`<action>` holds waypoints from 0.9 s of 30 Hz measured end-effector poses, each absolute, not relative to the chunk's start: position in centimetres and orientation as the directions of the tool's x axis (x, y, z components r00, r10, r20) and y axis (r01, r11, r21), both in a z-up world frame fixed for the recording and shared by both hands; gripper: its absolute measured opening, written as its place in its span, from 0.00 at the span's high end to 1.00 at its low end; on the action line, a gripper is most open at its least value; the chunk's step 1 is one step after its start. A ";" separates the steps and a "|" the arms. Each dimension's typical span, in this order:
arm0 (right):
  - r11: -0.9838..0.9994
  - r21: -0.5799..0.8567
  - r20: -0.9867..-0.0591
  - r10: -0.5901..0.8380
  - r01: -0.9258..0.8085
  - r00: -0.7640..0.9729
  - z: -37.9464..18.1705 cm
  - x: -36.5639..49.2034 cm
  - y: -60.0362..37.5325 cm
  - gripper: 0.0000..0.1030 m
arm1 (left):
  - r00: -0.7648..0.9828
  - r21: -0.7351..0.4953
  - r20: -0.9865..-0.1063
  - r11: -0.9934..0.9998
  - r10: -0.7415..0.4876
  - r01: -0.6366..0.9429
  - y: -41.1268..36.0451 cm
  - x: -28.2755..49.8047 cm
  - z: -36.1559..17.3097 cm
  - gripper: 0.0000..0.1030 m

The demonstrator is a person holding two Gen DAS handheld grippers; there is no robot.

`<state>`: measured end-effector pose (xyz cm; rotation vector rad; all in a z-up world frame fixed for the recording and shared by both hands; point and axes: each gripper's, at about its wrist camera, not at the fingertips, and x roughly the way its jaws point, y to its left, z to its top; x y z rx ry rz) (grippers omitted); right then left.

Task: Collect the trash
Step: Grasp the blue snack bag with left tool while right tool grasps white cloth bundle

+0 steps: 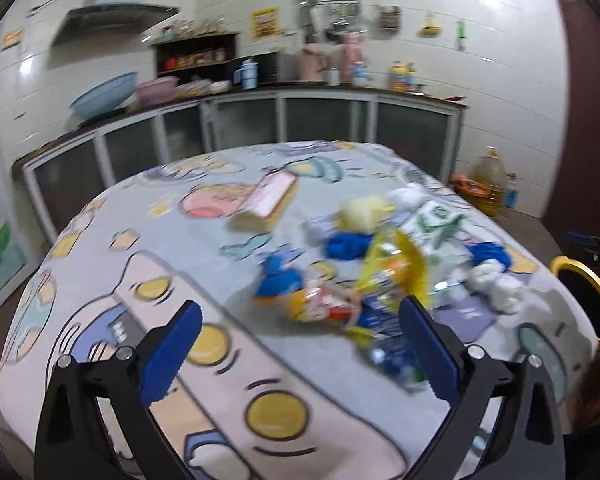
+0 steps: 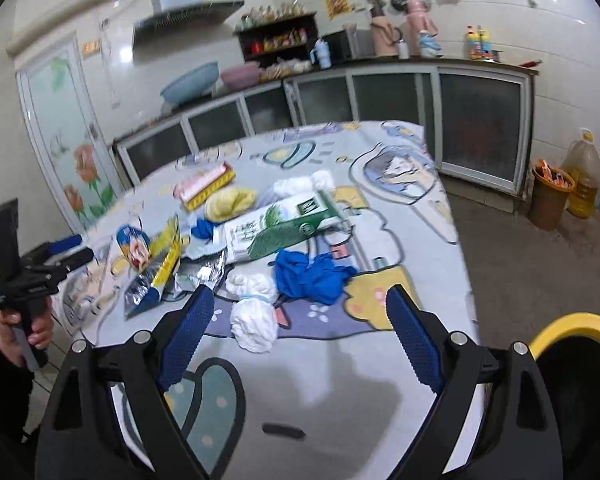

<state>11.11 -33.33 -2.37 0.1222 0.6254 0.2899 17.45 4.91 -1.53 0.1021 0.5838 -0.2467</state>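
A pile of trash lies on the table's cartoon-print cloth [image 2: 340, 380]: a green-and-white carton [image 2: 284, 224], a crumpled blue sheet [image 2: 312, 276], white tissue wads [image 2: 254, 324], a yellow wrapper [image 2: 168, 256] and a pink-and-yellow box [image 2: 206, 184]. My right gripper [image 2: 300, 292] is open just short of the pile; a tissue wad lies between its fingers, untouched. My left gripper [image 1: 300, 306] is open at the pile's left side, with snack wrappers [image 1: 324, 304] lying just beyond its fingertips. In the right wrist view a hand holds the left gripper [image 2: 74, 250] at the table's left edge.
A black bin with a yellow rim [image 2: 572, 324] stands by the table's near right corner, also seen in the left wrist view as the bin [image 1: 580, 276]. Cabinets and a cluttered counter [image 2: 380, 68] run behind. An orange basket [image 2: 548, 196] and oil bottle [image 2: 584, 176] stand on the floor.
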 end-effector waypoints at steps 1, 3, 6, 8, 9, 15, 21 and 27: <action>0.949 0.191 -0.565 0.314 -0.250 0.763 -2.5 11.3 -32.7 0.20 | 0.810 0.022 -0.554 0.970 -0.191 0.243 5.5 17.6 -1.8 0.08; 0.946 0.140 -0.587 0.316 -0.291 0.745 -2.8 11.5 -30.6 0.20 | 0.810 0.011 -0.553 0.971 -0.193 0.239 6.2 18.0 -2.0 0.08; 0.946 0.055 -0.618 0.283 -0.319 0.734 -3.7 11.8 -28.5 0.25 | 0.806 -0.001 -0.558 0.972 -0.195 0.235 6.5 19.0 -2.3 0.08; 0.939 0.053 -0.644 0.293 -0.340 0.706 -4.5 12.5 -27.5 0.26 | 0.797 -0.015 -0.565 0.968 -0.214 0.250 6.2 19.9 -2.4 0.08; 0.938 0.054 -0.654 0.293 -0.342 0.698 -4.9 12.9 -27.3 0.27 | 0.794 -0.013 -0.568 0.968 -0.214 0.251 5.9 20.4 -2.6 0.08; 0.934 0.070 -0.681 0.302 -0.351 0.668 -6.0 14.2 -26.6 0.27 | 0.771 -0.026 -0.600 0.968 -0.214 0.248 5.5 22.8 -3.2 0.08; 0.934 0.095 -0.710 0.306 -0.345 0.634 -6.6 15.9 -26.4 0.27 | 0.731 -0.049 -0.624 0.947 -0.276 0.316 4.3 25.4 -3.5 0.08; 0.929 0.176 -0.755 0.340 -0.326 0.560 -7.9 18.0 -26.9 0.38 | 0.639 -0.121 -0.700 0.935 -0.318 0.333 3.1 28.2 -5.6 0.36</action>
